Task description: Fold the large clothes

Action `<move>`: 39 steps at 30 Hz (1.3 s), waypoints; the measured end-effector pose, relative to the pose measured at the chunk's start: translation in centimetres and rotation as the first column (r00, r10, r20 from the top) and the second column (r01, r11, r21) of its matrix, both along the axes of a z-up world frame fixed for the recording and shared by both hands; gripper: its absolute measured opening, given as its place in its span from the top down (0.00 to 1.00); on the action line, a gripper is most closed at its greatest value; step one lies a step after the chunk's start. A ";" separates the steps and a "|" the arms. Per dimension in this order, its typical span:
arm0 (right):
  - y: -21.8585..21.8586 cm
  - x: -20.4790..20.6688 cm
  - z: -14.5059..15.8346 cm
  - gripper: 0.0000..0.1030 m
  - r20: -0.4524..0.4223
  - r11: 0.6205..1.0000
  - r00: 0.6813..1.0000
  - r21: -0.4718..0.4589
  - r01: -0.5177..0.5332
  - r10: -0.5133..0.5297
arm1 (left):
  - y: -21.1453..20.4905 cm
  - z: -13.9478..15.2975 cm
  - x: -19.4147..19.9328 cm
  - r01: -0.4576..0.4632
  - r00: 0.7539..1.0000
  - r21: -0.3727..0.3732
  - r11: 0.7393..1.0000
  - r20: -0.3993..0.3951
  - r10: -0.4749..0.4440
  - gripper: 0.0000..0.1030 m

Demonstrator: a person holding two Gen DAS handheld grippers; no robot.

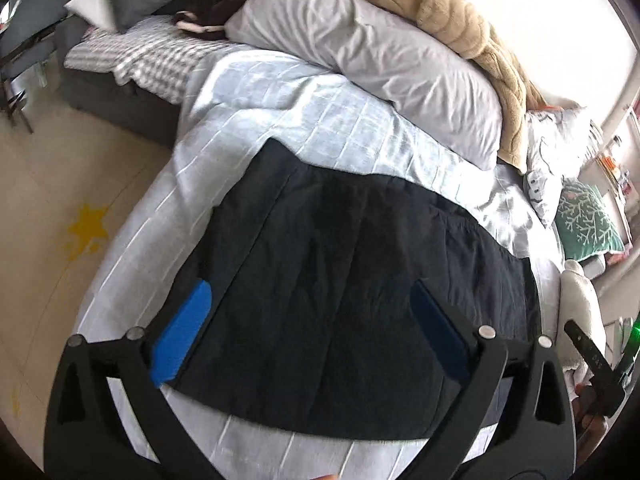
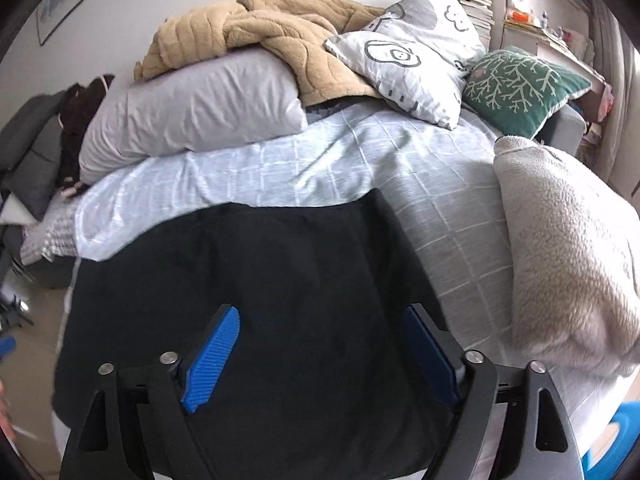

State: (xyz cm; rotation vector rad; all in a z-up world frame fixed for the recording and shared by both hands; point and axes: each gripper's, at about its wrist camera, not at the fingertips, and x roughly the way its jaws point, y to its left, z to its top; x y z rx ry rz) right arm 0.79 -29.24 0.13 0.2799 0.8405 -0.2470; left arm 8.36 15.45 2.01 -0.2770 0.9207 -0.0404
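Black garment (image 1: 340, 300): lying flat on checked bedspread (image 1: 304, 120), long axis running across, directly below and ahead of me. I am holding left gripper (image 1: 316, 332) and right gripper (image 2: 320, 356) spread wide, empty, above it; neither is nearer.

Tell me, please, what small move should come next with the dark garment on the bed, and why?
Probably lower both tongs back to the near edge of the dark garment and grip it for another fold. The left tongs and right tongs both stand open above it with nothing between the pads, and the garment lies flat as a broad panel on the checked bedcover, still fairly large.
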 end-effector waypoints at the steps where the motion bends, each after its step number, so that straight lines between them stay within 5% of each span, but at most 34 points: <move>1: 0.5 -0.3 -0.1 0.11 0.019 1.000 1.000 0.006 0.004 -0.004 | 0.5 -0.5 -1.2 -0.026 1.000 -0.017 1.000 0.000 0.026 0.01; 5: 2.6 -0.6 -1.8 0.08 0.010 0.999 0.999 -0.017 -0.031 0.031 | 2.6 -3.7 -4.1 -0.105 0.994 -0.135 0.985 -0.051 0.098 0.01; 9: 4.6 -0.1 -4.4 0.08 -0.054 0.996 0.995 -0.030 -0.089 0.087 | 5.4 -9.6 -6.1 -0.166 0.983 -0.372 0.913 -0.142 0.120 0.01; 11: 5.4 0.3 -5.3 0.08 -0.078 0.993 0.990 -0.020 -0.118 0.116 | 6.3 -12.0 -6.9 -0.246 0.964 -0.386 0.889 -0.194 0.183 0.01; 18: 8.2 1.0 -6.4 0.08 -0.100 0.978 0.974 -0.032 -0.207 0.203 | 5.7 -16.8 -5.8 -0.292 0.946 -0.409 0.864 -0.255 0.199 0.03; 23: 9.3 1.2 -7.0 0.10 -0.082 0.969 0.966 0.010 -0.246 0.246 | 6.5 -18.4 -5.2 -0.341 0.940 -0.560 0.755 -0.230 0.253 0.23; 25: 9.9 1.2 -7.0 0.18 -0.049 0.963 0.962 0.033 -0.267 0.268 | 7.5 -19.1 -5.0 -0.364 0.931 -0.607 0.706 -0.220 0.291 0.30; 28: 10.8 1.3 -7.1 0.39 0.005 0.949 0.950 0.055 -0.311 0.311 | 8.2 -20.6 -5.0 -0.389 0.914 -0.691 0.609 -0.210 0.346 0.41; 30: 11.5 1.6 -7.6 0.65 0.029 0.935 0.939 0.080 -0.345 0.344 | 8.5 -21.2 -5.0 -0.396 0.904 -0.721 0.569 -0.198 0.378 0.47; 34: 12.8 2.9 -9.0 0.74 0.043 0.922 0.928 0.104 -0.373 0.370 | 7.7 -20.6 -5.3 -0.371 0.904 -0.725 0.580 -0.139 0.405 0.72; 39: 14.1 4.4 -11.1 0.74 0.024 0.921 0.925 0.091 -0.379 0.379 | 5.8 -15.2 -5.6 -0.202 0.936 -0.667 0.718 0.085 0.342 0.79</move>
